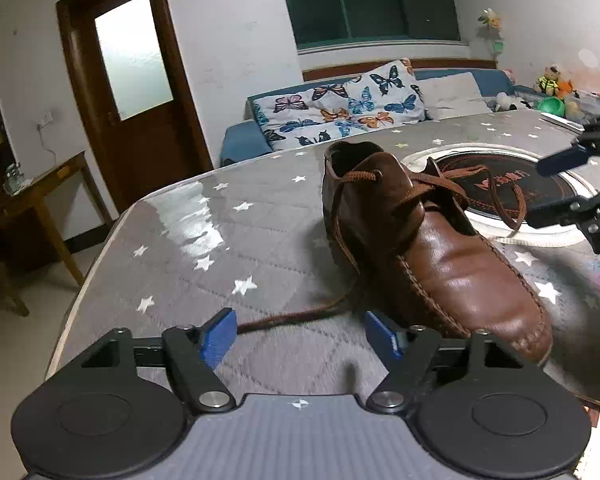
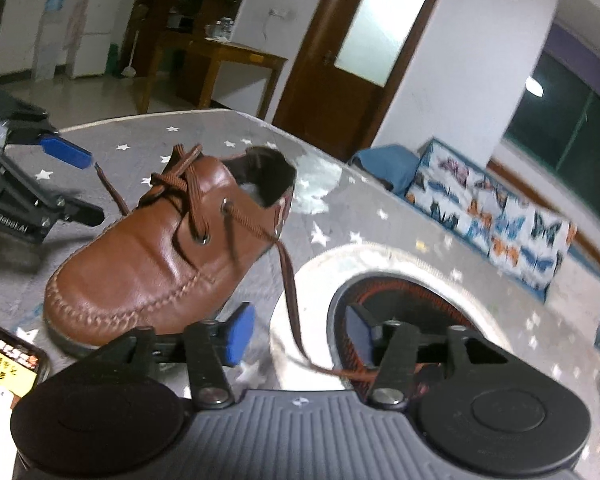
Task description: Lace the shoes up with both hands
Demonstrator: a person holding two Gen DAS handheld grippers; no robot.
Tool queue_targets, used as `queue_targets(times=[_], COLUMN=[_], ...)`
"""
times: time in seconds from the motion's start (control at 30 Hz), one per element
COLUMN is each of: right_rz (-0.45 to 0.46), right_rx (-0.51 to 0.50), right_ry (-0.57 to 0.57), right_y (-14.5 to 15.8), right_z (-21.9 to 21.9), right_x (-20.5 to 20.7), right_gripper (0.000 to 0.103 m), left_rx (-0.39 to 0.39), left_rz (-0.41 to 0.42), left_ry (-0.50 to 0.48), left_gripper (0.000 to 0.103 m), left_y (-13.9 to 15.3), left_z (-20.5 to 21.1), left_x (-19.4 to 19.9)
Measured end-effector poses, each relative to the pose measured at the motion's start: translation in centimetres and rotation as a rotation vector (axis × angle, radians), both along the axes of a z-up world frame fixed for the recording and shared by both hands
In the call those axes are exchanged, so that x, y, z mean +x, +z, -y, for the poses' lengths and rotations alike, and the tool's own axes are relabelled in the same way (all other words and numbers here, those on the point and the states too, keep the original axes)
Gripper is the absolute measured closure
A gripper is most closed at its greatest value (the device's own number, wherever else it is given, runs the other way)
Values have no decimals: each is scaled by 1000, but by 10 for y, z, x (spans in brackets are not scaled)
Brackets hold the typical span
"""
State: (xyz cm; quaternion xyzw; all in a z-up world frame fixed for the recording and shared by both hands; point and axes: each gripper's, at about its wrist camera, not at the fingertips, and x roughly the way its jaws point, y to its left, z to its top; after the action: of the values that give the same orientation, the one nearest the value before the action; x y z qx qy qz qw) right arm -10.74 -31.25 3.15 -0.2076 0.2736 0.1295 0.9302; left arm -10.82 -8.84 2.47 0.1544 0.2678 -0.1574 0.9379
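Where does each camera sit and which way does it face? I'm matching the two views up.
Left wrist: on the left gripper, jaws open, facing the shoe toe-first, sofa behind; right gripper at right.
Right wrist: on the right gripper, jaws open, facing the shoe's other side; left gripper at left.
Shared: shoe, lace, starred table, door.

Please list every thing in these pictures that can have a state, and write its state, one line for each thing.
left gripper: open, fingers hold nothing.
right gripper: open, lace passes between its fingers, not pinched.
shoe: upright on the table, laces threaded and crossed, not tied.
left lace end: loose on the table.
right lace end: loose, hanging down the shoe's side.
door: closed.
phone: screen lit.
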Motion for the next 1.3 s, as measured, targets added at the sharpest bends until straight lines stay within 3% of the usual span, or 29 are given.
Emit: queue_targets(times=[0.17,0.27,0.33,0.67,1.3], right_rz=[-48,-70,-84,-103,-109], right_rx=[77,127,161,257,317], right_ry=[-56,-96,-123,-200,-102], right_y=[-7,-12,-16,-21,-3], right_z=[20,34,42,60,17], right_x=[-6,-11,-13,-20,-24], right_gripper=[31,20,19,10,3], left_rx=[-55,-76,-85,-175,-217], left_rz=[-5,-16,-18,-57,-98], left_ry=[66,109,146,284,290], left_gripper=[7,3,0,0,0], left_y=[-1,-3,-3,-4,11], left_z=[-11,-18,-23,-49,-27], left_x=[-1,1,2,6,-15])
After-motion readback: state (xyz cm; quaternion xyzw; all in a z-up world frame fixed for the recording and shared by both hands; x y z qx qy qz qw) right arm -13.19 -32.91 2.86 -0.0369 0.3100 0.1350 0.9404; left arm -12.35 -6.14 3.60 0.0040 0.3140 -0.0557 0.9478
